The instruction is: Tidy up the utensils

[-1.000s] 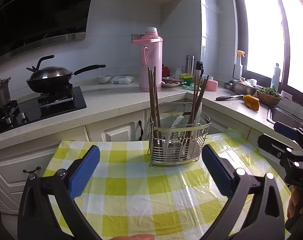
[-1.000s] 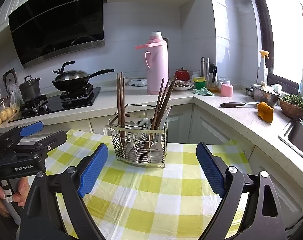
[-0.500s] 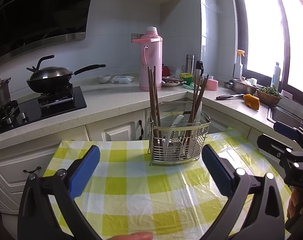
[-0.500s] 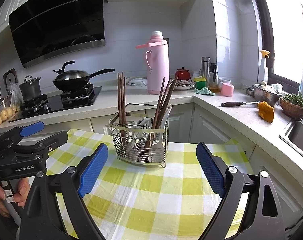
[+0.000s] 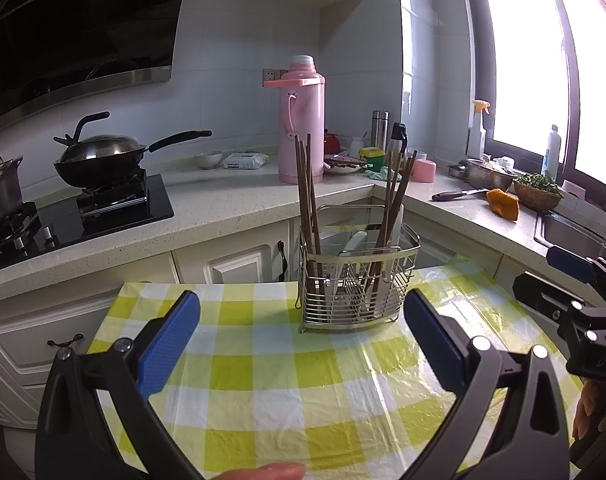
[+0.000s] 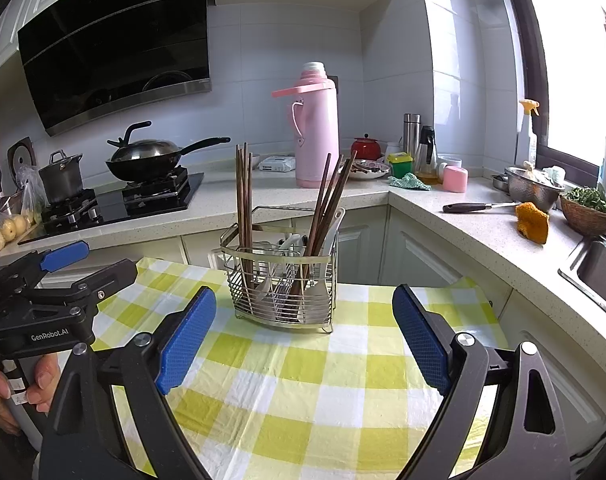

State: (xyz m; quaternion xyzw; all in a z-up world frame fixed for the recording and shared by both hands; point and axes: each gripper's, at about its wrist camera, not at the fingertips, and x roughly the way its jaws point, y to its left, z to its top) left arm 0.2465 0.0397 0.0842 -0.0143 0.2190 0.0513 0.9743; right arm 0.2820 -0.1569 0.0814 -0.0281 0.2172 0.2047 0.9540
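Jaws on both grippers stood wide apart with nothing between them, hovering above the desk [image 5: 287, 380], which wore a yellow-and-white checked cloth. On the left, the left gripper [image 5: 303, 336] pointed at a wire utensil basket [image 5: 355, 288] standing upright at the far middle of the cloth. 2 bundles of brown chopsticks [image 6: 243, 200] rose from the basket, one upright at its left end, the other leaning right, with pale spoons [image 6: 331, 232] between and beside them. Further right, the right gripper [image 6: 303, 332] faced the same basket. Behind it, a pink thermos [image 6: 317, 132] stood on the kitchen counter.
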